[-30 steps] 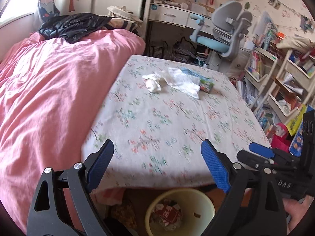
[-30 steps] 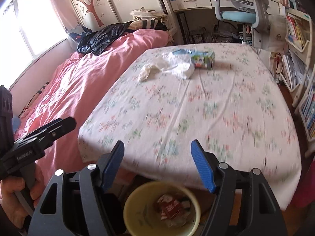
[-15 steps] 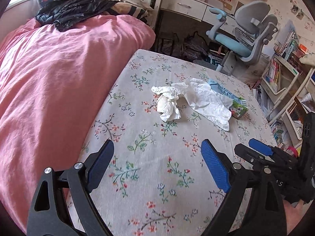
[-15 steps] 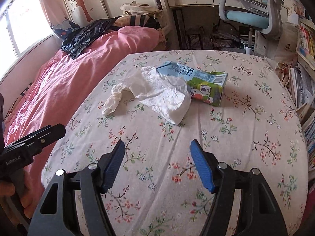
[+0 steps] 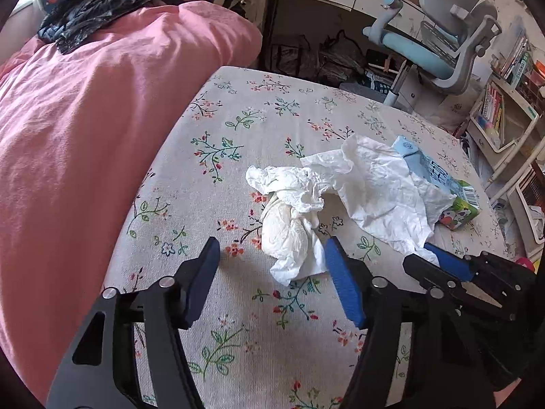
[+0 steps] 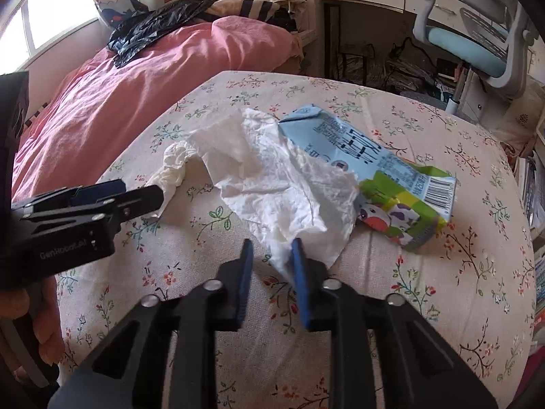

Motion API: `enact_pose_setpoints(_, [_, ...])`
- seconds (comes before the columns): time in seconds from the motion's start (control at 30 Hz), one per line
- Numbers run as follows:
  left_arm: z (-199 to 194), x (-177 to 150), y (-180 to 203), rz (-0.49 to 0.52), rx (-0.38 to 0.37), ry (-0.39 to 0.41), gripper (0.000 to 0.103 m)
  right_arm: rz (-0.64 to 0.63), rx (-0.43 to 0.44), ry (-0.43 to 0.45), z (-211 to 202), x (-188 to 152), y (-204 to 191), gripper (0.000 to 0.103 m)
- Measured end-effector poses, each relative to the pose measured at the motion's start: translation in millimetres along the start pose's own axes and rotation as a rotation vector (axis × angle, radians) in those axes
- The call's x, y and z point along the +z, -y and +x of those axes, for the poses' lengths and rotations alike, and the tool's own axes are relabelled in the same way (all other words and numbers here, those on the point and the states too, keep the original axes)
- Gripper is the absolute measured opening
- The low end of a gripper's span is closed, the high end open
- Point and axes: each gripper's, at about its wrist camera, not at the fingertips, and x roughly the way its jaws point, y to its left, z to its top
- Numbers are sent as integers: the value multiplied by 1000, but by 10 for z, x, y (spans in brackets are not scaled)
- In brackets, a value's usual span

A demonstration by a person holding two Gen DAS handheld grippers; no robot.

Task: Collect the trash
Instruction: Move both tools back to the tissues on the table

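I bring both tongs down on the trash at once, one piece each. My left gripper [image 5: 270, 266] has just been closing but is not yet on anything: its jaws stand apart around the near end of the crumpled tissue [image 5: 289, 218] on the floral cloth [image 5: 238, 129]. My right gripper [image 6: 270, 259] has just been closing too, nearly together, with a corner of the flat tissue [image 6: 272, 184] between them (a thin bite). Only the right view shows the milk carton [image 6: 374, 170] in full.
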Motion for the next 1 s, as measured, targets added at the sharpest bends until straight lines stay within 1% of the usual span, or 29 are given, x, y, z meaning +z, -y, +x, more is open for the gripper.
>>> enact_pose_setpoints(0.03, [18,13,5,5,3,1,47,-12,0,-2,-5,-1,-7,7])
enact_pose_setpoints(0.07, [34,24,5,9,-2,-1,40,-17,8,-8,-15,-4,-7,6])
enact_pose_setpoints(0.1, [46,30,2,8,-15,-7,26,-18,20,-13,-33,-7,2,5])
enact_pose_setpoints(0.13, [52,27,-8,1,-37,-18,19,-18,28,-13,-60,-14,10,5])
enact_pose_setpoints(0.23, [-1,-27,-33,2,-76,-35,16,-7,56,-19,-178,-52,43,5])
enact_pose_setpoints(0.3, [-94,-97,-53,6,-92,-40,15,4,78,-22,-322,-109,68,5])
enact_pose_setpoints(0.4, [-280,-223,-123,-17,-143,-57,15,25,100,-24,-556,-212,119,5])
enact_pose_setpoints(0.47, [-417,-284,-171,-39,-181,-58,15,67,123,-14,-742,-309,196,5])
enact_pose_setpoints(0.57, [-652,-407,-185,-18,-181,-42,15,98,115,-14,-978,-481,283,5])
enact_pose_setpoints(0.67, [-782,-591,-159,17,-175,-69,15,104,118,-85,-1014,-670,302,7])
enact_pose_setpoints(0.73, [-843,-694,-131,47,-175,-97,15,102,89,-119,-1011,-814,287,8])
enact_pose_setpoints(0.77, [-881,-722,-128,50,-184,-100,15,106,83,-129,-1017,-863,290,12])
enact_pose_setpoints(0.8, [-936,-752,-125,53,-195,-96,15,110,69,-124,-1036,-883,293,27])
enact_pose_setpoints(0.83, [-997,-781,-117,57,-202,-90,15,110,53,-112,-1066,-862,295,39])
enact_pose_setpoints(0.87, [-1041,-816,-120,61,-202,-86,15,106,36,-94,-1094,-845,290,64])
enact_pose_setpoints(0.9, [-1081,-856,-116,68,-200,-87,15,96,15,-70,-1116,-819,270,70])
enact_pose_setpoints(0.93, [-1099,-892,-101,82,-194,-94,15,80,13,-52,-1126,-797,243,70])
enact_pose_setpoints(1.0, [-1081,-957,-48,126,-176,-122,15,58,17,-49,-1094,-773,191,70])
